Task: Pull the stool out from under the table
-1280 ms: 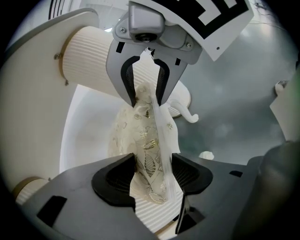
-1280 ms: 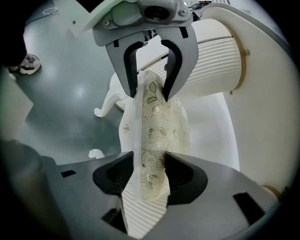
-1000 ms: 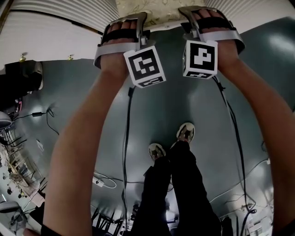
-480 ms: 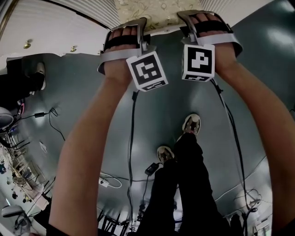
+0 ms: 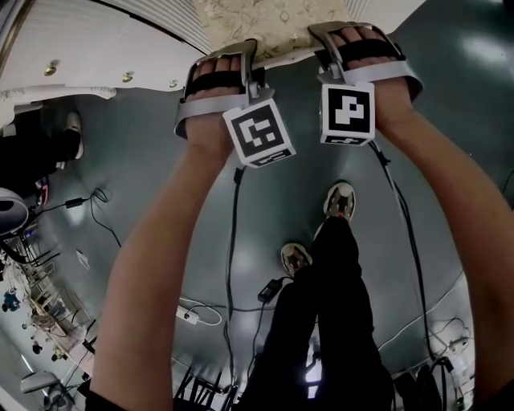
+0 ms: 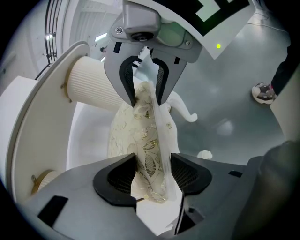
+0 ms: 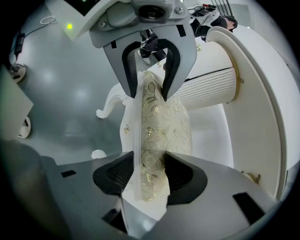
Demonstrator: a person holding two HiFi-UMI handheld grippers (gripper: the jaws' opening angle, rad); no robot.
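You have both tools on the stool (image 5: 265,18) — its cream seat with the gold leaf pattern sits at the top of the head view, just beside the table (image 5: 96,40), whose white ribbed side fills the upper left. Your left gripper (image 6: 153,176) is clamped on the seat's edge: the 2 dark pads press the patterned cushion and its white rim from either side, with no gap showing. Your right gripper (image 7: 149,174) grips the same way, its pads squeezed onto the cushion further along that edge. In each gripper view the other gripper shows across the seat, its jaws astride the cushion. Beyond the seat a ribbed white column (image 7: 206,75) of the table stands close by, and a curled white stool leg (image 6: 183,108) shows against the grey floor (image 5: 144,160). From above, your forearms run up the picture to the 2 marker cubes (image 5: 259,133), side by side, near but apart. Below them your 2 shoes (image 5: 340,201) stand on the floor — one ahead of the other — with a black cable (image 5: 233,241) hanging from the left gripper and a white power strip (image 5: 189,315) lying off to the left.
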